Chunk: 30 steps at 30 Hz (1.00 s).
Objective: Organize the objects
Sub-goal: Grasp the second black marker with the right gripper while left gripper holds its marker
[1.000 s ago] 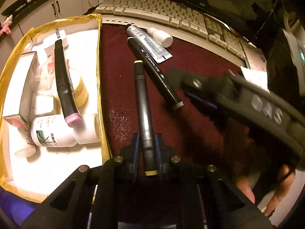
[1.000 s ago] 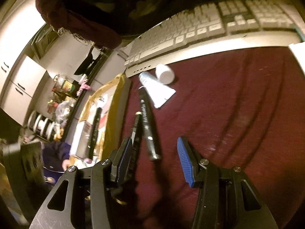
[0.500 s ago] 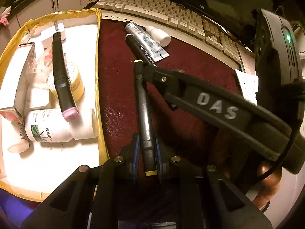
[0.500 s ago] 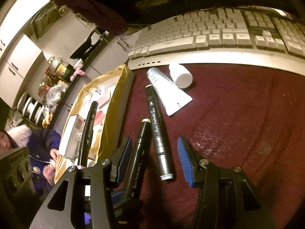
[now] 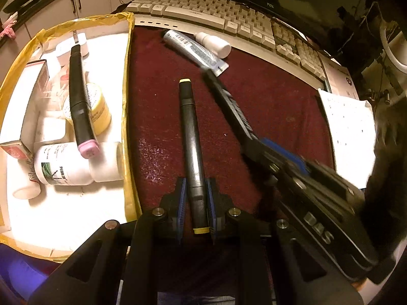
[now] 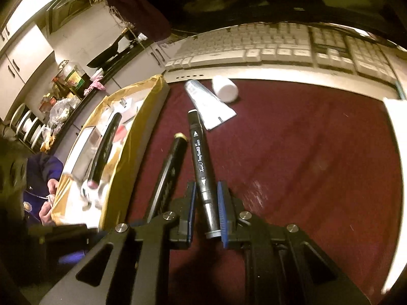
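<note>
Two markers gripped beside a filled tray

The yellow-rimmed tray (image 5: 127, 81) at 9 o'clock holds a pink-capped marker (image 5: 80, 104), white bottle (image 5: 68, 170), yellow jar (image 5: 100, 111) and what seem cartons. Left hand-held gripper (image 5: 194, 200) clamps the yellow-ended marker (image 5: 190, 132); right hand-held gripper (image 6: 206, 209) clamps the grey-ended marker (image 6: 202, 162) over the maroon cloth surface (image 5: 274, 106).

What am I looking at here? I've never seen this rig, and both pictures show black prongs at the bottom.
A person holds a hand-held gripper in each hand; a camera on each looks along its two fingers. In the left camera's view, the left gripper is shut on a yellow-capped marker. In the right camera's view, the right gripper is shut on a grey-capped marker. On the red cloth lie a tube and a small white bottle, before a keyboard. The yellow-edged tray already holds a pink-capped marker.
</note>
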Each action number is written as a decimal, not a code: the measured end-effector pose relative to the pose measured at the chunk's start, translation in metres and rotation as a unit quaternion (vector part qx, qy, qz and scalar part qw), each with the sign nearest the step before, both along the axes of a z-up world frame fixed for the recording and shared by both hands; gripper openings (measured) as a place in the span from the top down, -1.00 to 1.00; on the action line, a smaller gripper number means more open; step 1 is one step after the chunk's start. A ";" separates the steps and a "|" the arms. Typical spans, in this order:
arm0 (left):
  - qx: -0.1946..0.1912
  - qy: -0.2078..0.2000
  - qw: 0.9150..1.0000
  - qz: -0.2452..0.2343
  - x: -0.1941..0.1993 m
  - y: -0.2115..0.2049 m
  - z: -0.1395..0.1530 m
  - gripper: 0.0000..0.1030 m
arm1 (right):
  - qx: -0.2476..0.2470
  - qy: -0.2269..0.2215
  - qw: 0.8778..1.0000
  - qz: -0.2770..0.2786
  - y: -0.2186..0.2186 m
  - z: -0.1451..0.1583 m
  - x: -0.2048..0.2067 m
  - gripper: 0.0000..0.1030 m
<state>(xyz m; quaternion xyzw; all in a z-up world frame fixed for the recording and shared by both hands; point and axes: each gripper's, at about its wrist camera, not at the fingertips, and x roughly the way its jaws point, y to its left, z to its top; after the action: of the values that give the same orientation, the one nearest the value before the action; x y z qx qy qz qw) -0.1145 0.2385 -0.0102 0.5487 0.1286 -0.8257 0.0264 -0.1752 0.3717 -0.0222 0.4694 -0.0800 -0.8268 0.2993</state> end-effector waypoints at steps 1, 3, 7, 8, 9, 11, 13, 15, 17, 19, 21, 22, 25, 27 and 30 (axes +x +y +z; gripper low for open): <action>0.001 -0.001 1.000 -0.001 -0.001 0.001 0.000 0.75 | -0.001 -0.004 1.000 -0.009 0.006 0.001 0.002 0.73; -0.003 -0.001 1.000 -0.004 -0.001 0.004 0.001 0.74 | 0.001 -0.008 1.000 -0.018 0.017 0.001 0.010 0.73; -0.002 -0.003 1.000 -0.010 -0.004 0.005 0.002 0.73 | 0.017 -0.008 1.000 0.003 0.015 0.005 0.012 0.71; -0.004 -0.004 1.000 -0.013 -0.004 0.004 0.003 0.73 | 0.018 -0.004 1.000 0.001 0.017 0.008 0.010 0.71; -0.008 -0.002 1.000 -0.014 -0.003 0.003 0.005 0.73 | 0.011 0.002 1.000 -0.005 0.018 0.012 0.010 0.69; -0.016 0.007 1.000 -0.008 -0.002 0.001 0.010 0.72 | -0.016 0.011 1.000 -0.014 0.027 0.019 0.003 0.55; -0.023 0.007 1.000 -0.008 -0.004 -0.001 0.012 0.72 | -0.025 0.012 1.000 -0.009 0.025 0.019 -0.004 0.47; -0.025 0.010 1.000 -0.009 -0.007 -0.001 0.012 0.72 | -0.013 0.009 1.000 -0.003 0.016 0.014 -0.010 0.47; -0.029 0.007 0.999 -0.010 -0.011 -0.001 0.011 0.72 | -0.009 0.006 1.000 0.006 0.009 0.008 -0.013 0.47; -0.031 0.001 0.999 -0.014 -0.017 0.000 0.008 0.68 | -0.001 0.006 1.000 0.011 0.003 0.003 -0.013 0.47; -0.039 -0.004 0.999 -0.021 -0.022 0.002 0.005 0.66 | 0.010 0.022 1.000 0.012 0.001 0.001 -0.006 0.48; -0.041 -0.006 0.999 -0.021 -0.025 0.003 0.004 0.66 | 0.019 0.030 0.999 0.013 -0.001 0.001 -0.004 0.50; -0.052 -0.003 0.998 -0.028 -0.031 0.006 0.003 0.63 | 0.029 0.038 0.999 0.005 0.002 0.001 -0.001 0.69; -0.055 0.000 0.998 -0.032 -0.036 0.007 0.003 0.63 | 0.022 0.037 0.999 0.001 0.005 0.001 -0.002 0.70; -0.065 0.004 0.997 -0.037 -0.042 0.008 0.003 0.63 | 0.021 0.038 0.999 -0.004 0.006 0.001 -0.003 0.71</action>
<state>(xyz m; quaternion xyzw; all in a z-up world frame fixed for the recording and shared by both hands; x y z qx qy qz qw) -0.1568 0.2467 -0.0077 0.5465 0.0544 -0.8351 0.0309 -0.1780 0.3777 -0.0214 0.4439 -0.0534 -0.8466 0.2888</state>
